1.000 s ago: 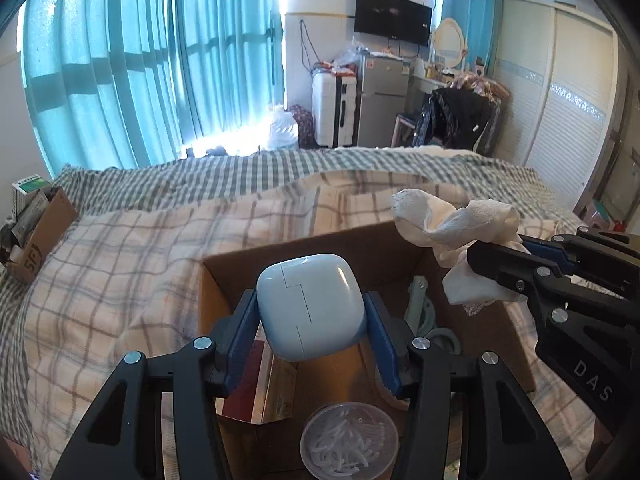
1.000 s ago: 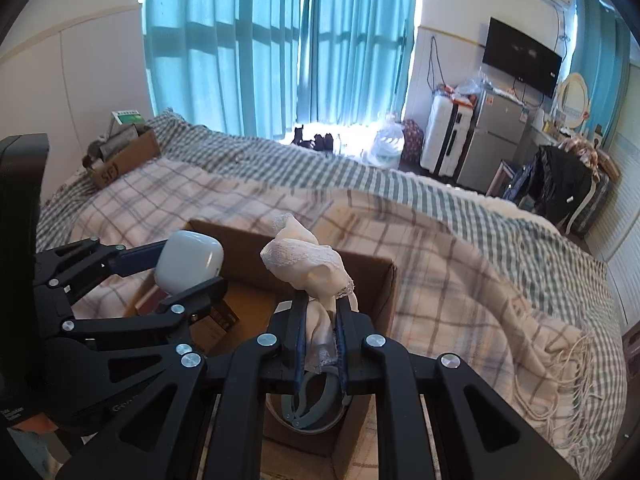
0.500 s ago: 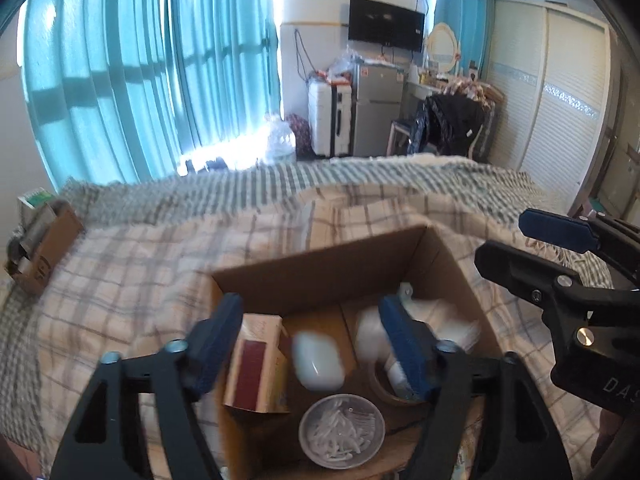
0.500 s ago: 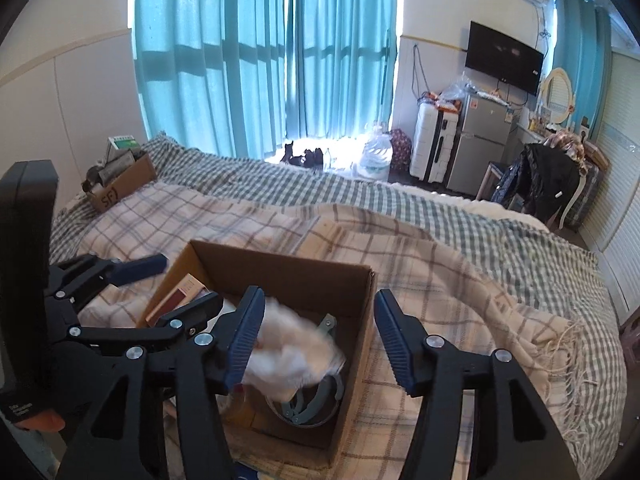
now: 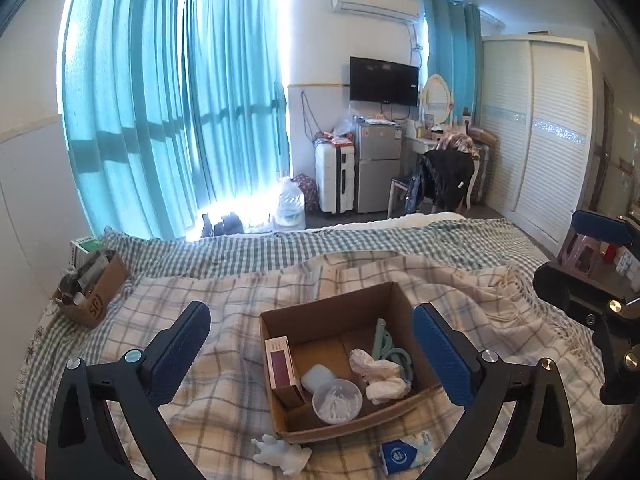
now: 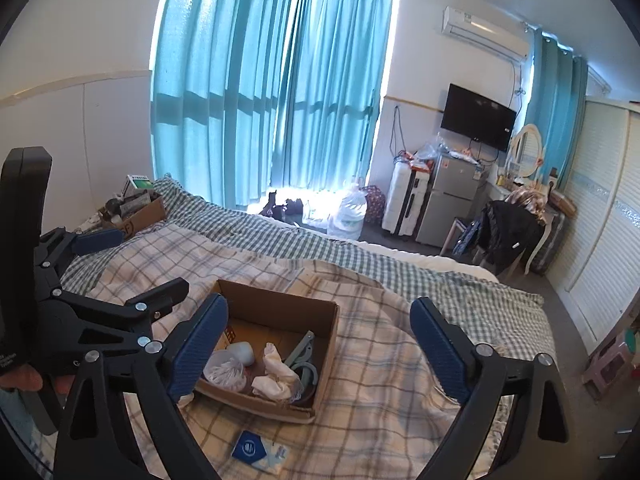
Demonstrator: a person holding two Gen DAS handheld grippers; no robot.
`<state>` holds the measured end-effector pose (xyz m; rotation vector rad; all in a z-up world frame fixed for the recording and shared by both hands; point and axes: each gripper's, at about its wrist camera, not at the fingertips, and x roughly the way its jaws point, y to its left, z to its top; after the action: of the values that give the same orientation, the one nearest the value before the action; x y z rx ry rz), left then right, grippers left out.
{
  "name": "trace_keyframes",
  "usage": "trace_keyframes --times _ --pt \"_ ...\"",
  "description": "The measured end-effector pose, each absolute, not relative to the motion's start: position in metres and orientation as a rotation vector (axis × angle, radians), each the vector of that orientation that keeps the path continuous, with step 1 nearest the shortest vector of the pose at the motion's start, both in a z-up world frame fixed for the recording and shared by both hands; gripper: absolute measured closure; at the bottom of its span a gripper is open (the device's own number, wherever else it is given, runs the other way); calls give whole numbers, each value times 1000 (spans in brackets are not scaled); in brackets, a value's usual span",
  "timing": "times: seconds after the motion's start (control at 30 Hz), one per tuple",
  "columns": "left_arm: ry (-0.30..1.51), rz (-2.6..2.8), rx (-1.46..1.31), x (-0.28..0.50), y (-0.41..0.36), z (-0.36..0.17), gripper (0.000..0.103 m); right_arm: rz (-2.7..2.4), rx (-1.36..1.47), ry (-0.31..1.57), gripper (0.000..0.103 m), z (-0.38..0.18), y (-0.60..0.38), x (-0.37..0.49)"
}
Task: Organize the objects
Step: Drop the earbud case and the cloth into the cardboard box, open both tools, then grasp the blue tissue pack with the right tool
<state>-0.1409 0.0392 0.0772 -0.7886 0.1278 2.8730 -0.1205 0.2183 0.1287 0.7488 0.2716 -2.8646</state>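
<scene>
cardboard box (image 5: 340, 312) below both empty, just-opened hand-held grippers (image 5: 312, 344)

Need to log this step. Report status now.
Left gripper and right gripper open, fingers just spread, nothing between. Earbud case and white cloth lie in cardboard box. Tissue pack, white figurine still outside.

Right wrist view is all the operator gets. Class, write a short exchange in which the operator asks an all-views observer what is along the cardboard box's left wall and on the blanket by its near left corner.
Operator: What is along the left wall of the cardboard box? It is blocked for me.
Observer: A maroon and pale carton, against that wall, beside the white earbud case.
Operator: Anything outside, at the box's near left corner?
Observer: Yes, a small white figurine lies on the blanket, just outside that corner.
</scene>
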Motion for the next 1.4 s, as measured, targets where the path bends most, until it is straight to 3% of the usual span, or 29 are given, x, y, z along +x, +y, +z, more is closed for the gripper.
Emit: trace_keyframes --times 0.13,0.3,0.57,0.93,1.33,1.37,1.4 --pt "131 2879 -763 -115 34 80 0 -2899 745 286 1 134 219 -89" --pt "122 2880 -843 -93 23 48 0 -2937 797 271 0 110 214 -65" --pt "54 2921 -1050 -90 11 -29 0 -2901 892 202 0 23 219 -79" --pt "180 2888 -1321 -117 9 -120 0 -2764 1223 161 0 -85 216 -125" --pt "26 2852 -1427 -120 -19 -134 0 -2551 1511 256 1 -158 176 -148" --pt "17 2851 -1429 -121 -18 -134 0 -2534 1531 267 5 -163 174 -148" --pt "12 2848 -1432 -121 -19 -135 0 -2519 1546 279 16 -167 173 -148"
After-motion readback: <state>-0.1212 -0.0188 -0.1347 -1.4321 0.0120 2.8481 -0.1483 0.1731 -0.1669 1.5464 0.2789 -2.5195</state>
